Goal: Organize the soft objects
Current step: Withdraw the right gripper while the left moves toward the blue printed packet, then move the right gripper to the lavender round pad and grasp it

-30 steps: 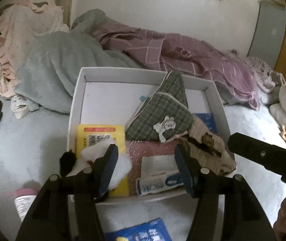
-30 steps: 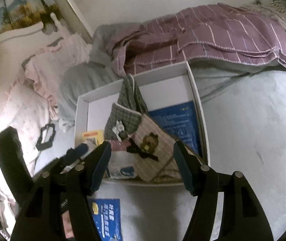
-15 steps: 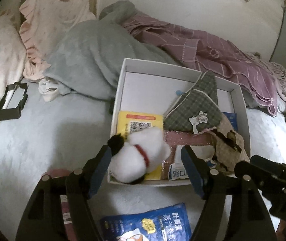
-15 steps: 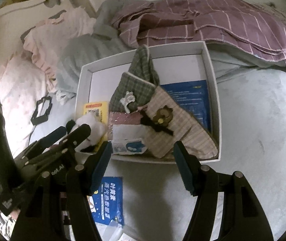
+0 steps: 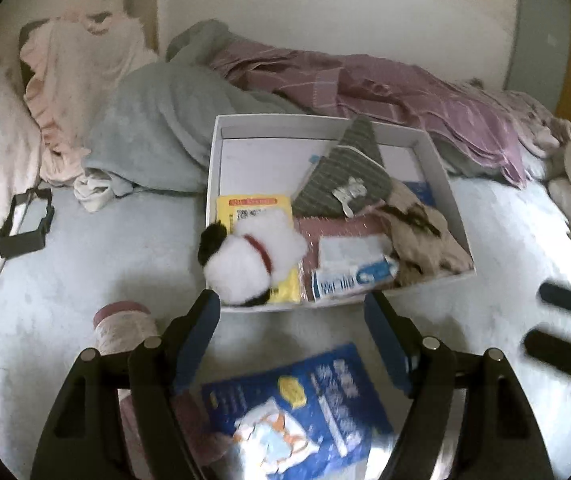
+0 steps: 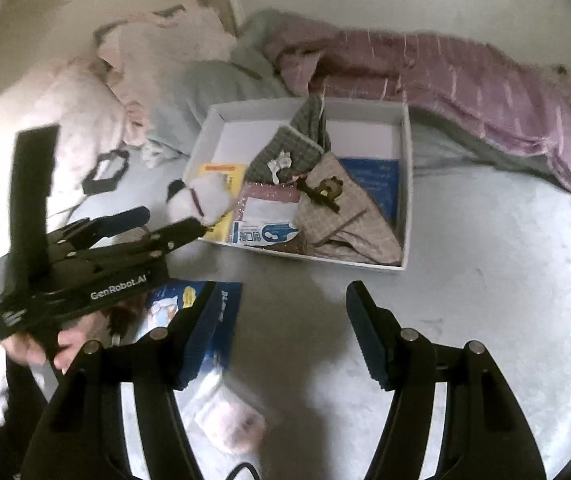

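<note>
The white plush dog lies in the near-left corner of the white box, resting on a yellow packet, its black ear hanging over the left wall. The left gripper hovers just near of the box with jaws wide apart and nothing between them. The right gripper is equally wide and empty, well back over bare bedding. A blue packet and a pink cylinder lie outside the box, near the left gripper. The likely risk: the plush sits high against the rim, so a brush from a jaw could tip it out. The blue packet looks flat and slick, so a grasp could slip.
</note>
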Action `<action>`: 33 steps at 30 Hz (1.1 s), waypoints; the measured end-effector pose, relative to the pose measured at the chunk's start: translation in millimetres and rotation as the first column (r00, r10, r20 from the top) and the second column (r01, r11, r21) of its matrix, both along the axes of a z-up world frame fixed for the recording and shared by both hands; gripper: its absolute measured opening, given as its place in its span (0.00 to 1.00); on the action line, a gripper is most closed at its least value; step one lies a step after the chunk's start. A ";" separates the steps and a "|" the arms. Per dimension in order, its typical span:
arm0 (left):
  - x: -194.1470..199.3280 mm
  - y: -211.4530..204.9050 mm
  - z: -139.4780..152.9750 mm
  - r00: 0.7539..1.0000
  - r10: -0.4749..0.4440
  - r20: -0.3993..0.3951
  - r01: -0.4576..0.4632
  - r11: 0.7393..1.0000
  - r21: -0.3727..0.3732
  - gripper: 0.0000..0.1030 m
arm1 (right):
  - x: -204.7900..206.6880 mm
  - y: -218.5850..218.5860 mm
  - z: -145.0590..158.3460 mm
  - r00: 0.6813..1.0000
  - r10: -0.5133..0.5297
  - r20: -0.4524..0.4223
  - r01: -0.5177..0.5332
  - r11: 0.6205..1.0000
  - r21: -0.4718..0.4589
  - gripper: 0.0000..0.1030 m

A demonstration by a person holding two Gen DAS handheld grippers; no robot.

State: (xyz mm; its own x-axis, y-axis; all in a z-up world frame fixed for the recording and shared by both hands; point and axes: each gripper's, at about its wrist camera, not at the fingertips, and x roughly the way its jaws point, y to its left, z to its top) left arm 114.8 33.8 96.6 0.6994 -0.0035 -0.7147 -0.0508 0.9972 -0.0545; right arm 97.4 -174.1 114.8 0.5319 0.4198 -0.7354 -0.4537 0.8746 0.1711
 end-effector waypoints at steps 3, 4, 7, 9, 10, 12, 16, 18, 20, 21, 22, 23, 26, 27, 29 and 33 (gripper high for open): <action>-17.0 6.1 -3.7 1.000 -0.010 -0.004 0.010 0.998 -0.070 0.73 | -23.2 -20.4 12.6 0.994 -0.036 0.100 0.032 0.999 0.038 0.65; -21.5 8.5 -5.5 1.000 -0.011 -0.007 0.010 0.995 -0.096 0.73 | -31.2 -29.3 18.2 0.988 -0.067 0.136 0.059 0.997 0.059 0.65; -32.8 11.3 -11.6 1.000 -0.018 -0.018 0.016 0.992 -0.123 0.73 | -49.4 -49.7 34.1 0.964 -0.145 0.222 0.123 0.986 0.110 0.66; -37.5 9.7 -14.2 1.000 -0.020 -0.019 0.018 0.994 -0.105 0.73 | -61.5 -61.3 43.5 0.943 -0.207 0.262 0.183 0.976 0.114 0.84; -40.5 7.9 -15.4 1.000 -0.019 -0.019 0.017 0.996 -0.091 0.73 | -63.4 -64.4 46.0 0.936 -0.222 0.272 0.198 0.974 0.112 0.86; -46.3 4.4 -17.4 0.999 -0.030 -0.018 0.028 0.996 -0.081 0.73 | -72.2 -70.6 51.3 0.930 -0.224 0.292 0.203 0.974 0.100 0.87; -57.7 -2.8 -20.7 0.997 -0.068 -0.027 0.064 0.992 -0.112 0.73 | -87.0 -72.5 50.7 0.943 -0.177 0.281 0.176 0.984 0.029 0.87; -61.6 -8.3 -24.7 0.994 -0.095 -0.044 0.089 0.988 -0.128 0.73 | -95.4 -71.9 44.6 0.948 -0.152 0.279 0.161 0.987 -0.009 0.87; -67.7 -15.1 -30.2 0.993 -0.111 -0.049 0.104 0.986 -0.134 0.73 | -104.8 -72.0 33.7 0.951 -0.135 0.278 0.150 0.988 -0.032 0.87; -70.7 -19.2 -32.9 0.992 -0.117 -0.049 0.110 0.986 -0.128 0.73 | -110.0 -73.5 29.1 0.952 -0.131 0.276 0.144 0.989 -0.029 0.87; -73.1 -23.2 -35.0 0.991 -0.122 -0.048 0.115 0.986 -0.118 0.73 | -114.3 -75.4 21.5 0.957 -0.124 0.263 0.133 0.991 -0.018 0.87; -76.3 -28.6 -37.9 0.991 -0.126 -0.046 0.121 0.988 -0.101 0.73 | -117.6 -77.5 15.0 0.961 -0.123 0.248 0.128 0.992 -0.005 0.87; -81.4 -41.1 -45.5 0.987 -0.151 -0.045 0.147 0.986 -0.075 0.73 | -125.9 -88.3 0.3 0.962 -0.148 0.230 0.140 0.989 0.048 0.87; -81.7 -44.1 -47.5 0.986 -0.160 -0.049 0.156 0.985 -0.077 0.73 | -128.3 -91.7 -2.7 0.958 -0.164 0.234 0.152 0.986 0.068 0.87; -82.2 -50.0 -51.4 0.983 -0.175 -0.058 0.170 0.982 -0.087 0.73 | -130.5 -97.7 -6.5 0.958 -0.179 0.224 0.159 0.982 0.104 0.87; -85.3 -54.8 -54.1 0.979 -0.194 -0.062 0.187 0.977 -0.100 0.73 | -125.0 -110.3 -11.3 0.981 -0.169 0.096 0.155 0.978 0.142 0.87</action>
